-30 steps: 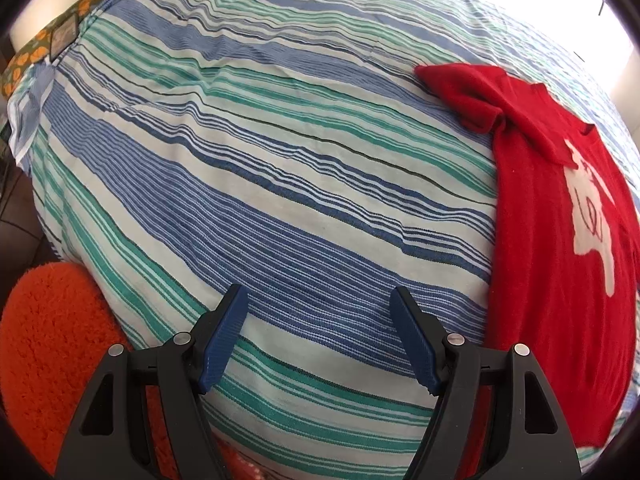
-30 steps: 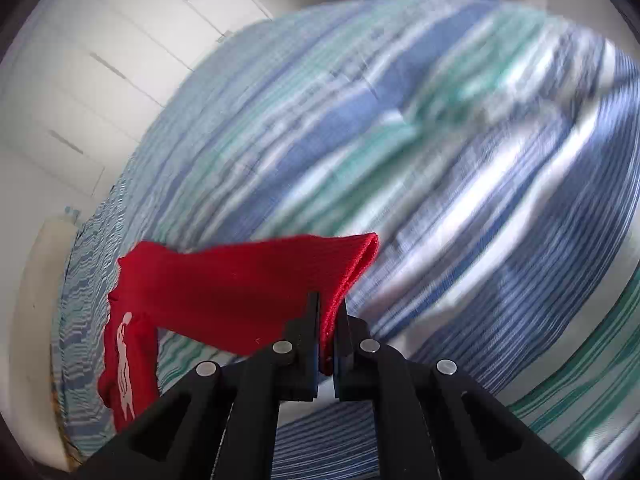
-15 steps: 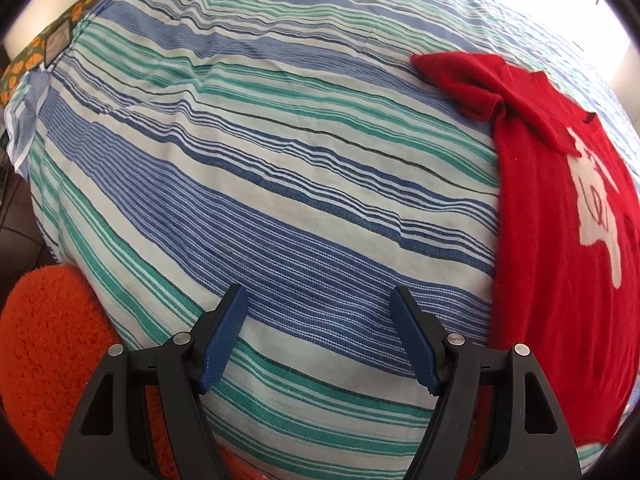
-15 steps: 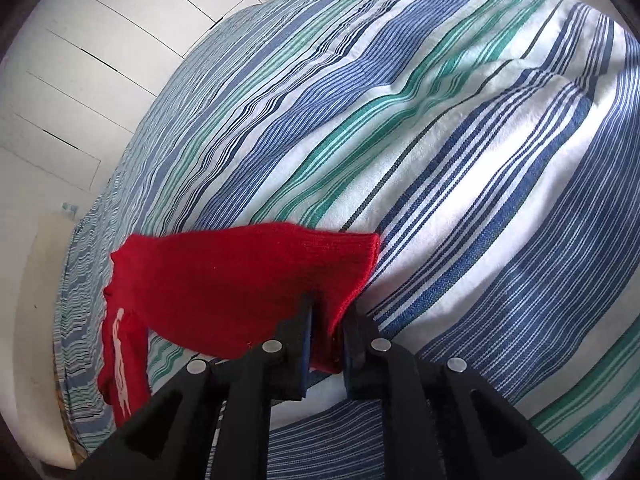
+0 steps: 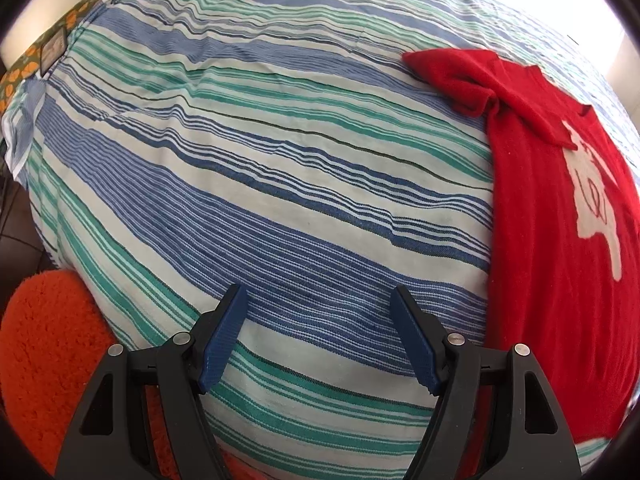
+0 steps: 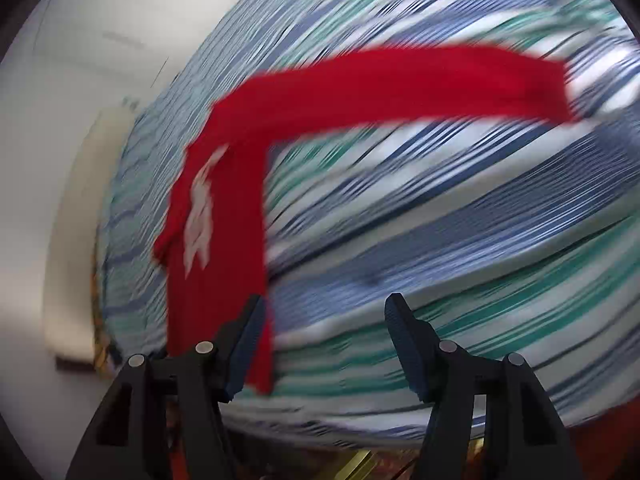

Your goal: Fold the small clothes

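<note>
red shirt (image 5: 552, 216) lies flat right of the wide, empty left gripper (image 5: 318, 338).

The bedspread (image 5: 248, 184) is all stripes: blue, teal green and white, with thin dark lines. The sweater (image 5: 560, 240) is bright red with a white figure on it. Fuzzy orange rug (image 5: 44, 344), and both grippers are black with blue pads (image 5: 224, 340).

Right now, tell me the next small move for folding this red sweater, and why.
Probably bring the open left gripper over to the crumpled sleeve and pull it straight: the right gripper, jaws just opened, holds nothing, its sleeve already stretched out.
</note>
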`<state>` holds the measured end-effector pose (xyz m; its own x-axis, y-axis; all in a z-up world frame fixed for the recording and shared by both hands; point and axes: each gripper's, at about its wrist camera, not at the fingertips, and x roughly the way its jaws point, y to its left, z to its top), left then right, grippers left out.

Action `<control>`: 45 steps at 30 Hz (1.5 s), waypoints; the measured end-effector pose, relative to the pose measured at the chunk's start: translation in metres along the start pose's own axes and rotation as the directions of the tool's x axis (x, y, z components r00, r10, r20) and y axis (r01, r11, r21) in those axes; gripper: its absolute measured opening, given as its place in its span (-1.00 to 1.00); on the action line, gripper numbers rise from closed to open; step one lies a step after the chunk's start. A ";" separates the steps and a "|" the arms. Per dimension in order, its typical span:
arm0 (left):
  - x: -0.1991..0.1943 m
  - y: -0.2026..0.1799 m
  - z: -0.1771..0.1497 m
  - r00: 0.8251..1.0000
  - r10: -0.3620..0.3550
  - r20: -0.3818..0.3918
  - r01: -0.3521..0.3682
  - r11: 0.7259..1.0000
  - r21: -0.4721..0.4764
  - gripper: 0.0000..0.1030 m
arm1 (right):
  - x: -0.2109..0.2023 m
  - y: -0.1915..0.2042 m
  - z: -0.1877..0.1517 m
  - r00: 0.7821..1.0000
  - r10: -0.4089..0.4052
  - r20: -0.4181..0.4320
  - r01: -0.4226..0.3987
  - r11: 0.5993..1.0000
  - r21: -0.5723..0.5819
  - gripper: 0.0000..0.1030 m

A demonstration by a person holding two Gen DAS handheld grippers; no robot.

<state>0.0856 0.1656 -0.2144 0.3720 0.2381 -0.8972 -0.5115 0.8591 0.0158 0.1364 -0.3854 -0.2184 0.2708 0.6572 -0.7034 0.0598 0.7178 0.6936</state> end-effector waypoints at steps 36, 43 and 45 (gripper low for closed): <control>0.048 -0.284 0.120 0.990 -0.131 0.059 0.059 0.745 0.665 -0.52 | 0.039 0.016 -0.029 0.974 -0.226 0.013 0.224 0.953 -0.205 0.32; -0.013 -0.196 0.161 0.943 -0.292 0.159 0.217 0.903 0.372 -0.92 | 0.038 0.016 -0.029 0.975 -0.221 0.015 0.219 0.955 -0.198 0.34; -0.038 -0.124 0.170 0.925 -0.317 0.212 0.275 0.939 0.204 -0.91 | 0.038 0.015 -0.030 0.976 -0.217 0.017 0.216 0.957 -0.193 0.34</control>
<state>0.2666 0.1269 -0.1068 0.6700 0.0436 -0.7411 -0.2201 0.9651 -0.1422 0.1191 -0.3433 -0.2391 0.2673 0.4822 -0.8343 -0.0701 0.8732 0.4822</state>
